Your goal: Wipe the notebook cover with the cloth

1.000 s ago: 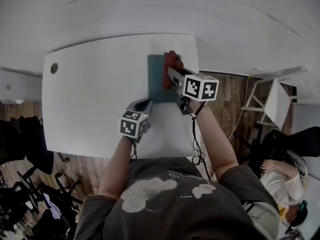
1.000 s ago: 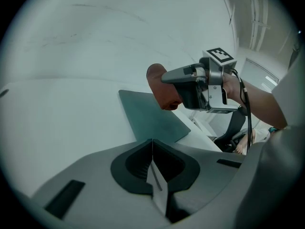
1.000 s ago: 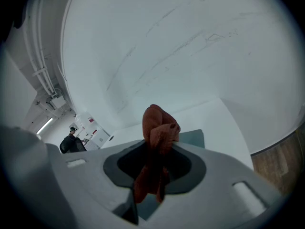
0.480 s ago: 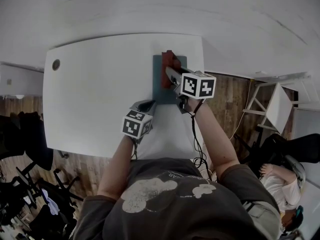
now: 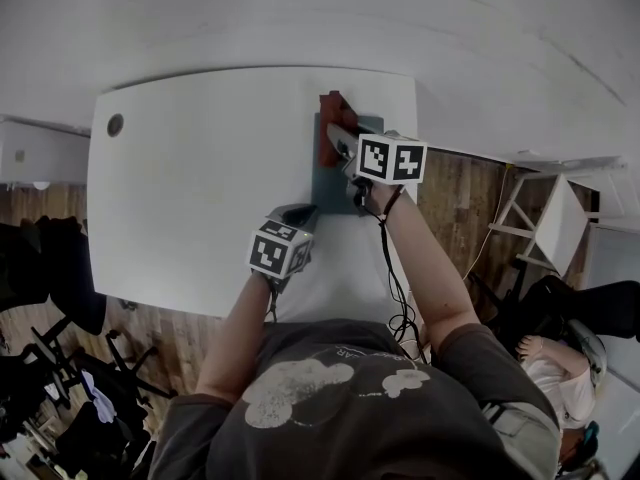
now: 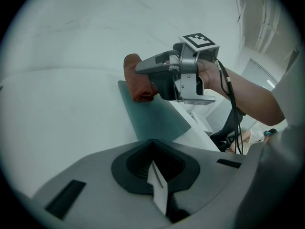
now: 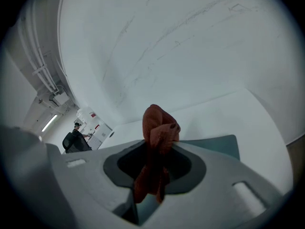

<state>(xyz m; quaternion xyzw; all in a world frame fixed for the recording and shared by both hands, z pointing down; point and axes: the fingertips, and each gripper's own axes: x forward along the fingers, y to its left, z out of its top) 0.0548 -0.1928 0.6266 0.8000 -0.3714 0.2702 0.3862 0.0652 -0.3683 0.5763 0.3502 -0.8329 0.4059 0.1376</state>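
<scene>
The white, rounded-corner table [image 5: 190, 188] has a smooth matte top. The notebook [image 5: 336, 186] lies flat near its far right edge, a thin rectangle with a plain dull teal cover [image 6: 153, 114]. The person's right forearm reaches forward over the table's near edge. It holds the right gripper [image 5: 338, 140] low over the notebook's far left corner, and the gripper's cube shows black-and-white square markers. Its jaws [image 7: 155, 162] are clamped on the cloth [image 7: 160, 128], a rust-red, crumpled, soft bunch pressed against the cover [image 5: 326, 136]. The left gripper [image 5: 296, 212] sits just beside the notebook's near left corner with its jaws drawn together on nothing [image 6: 155, 175]. Only a thin pale sliver shows between them.
</scene>
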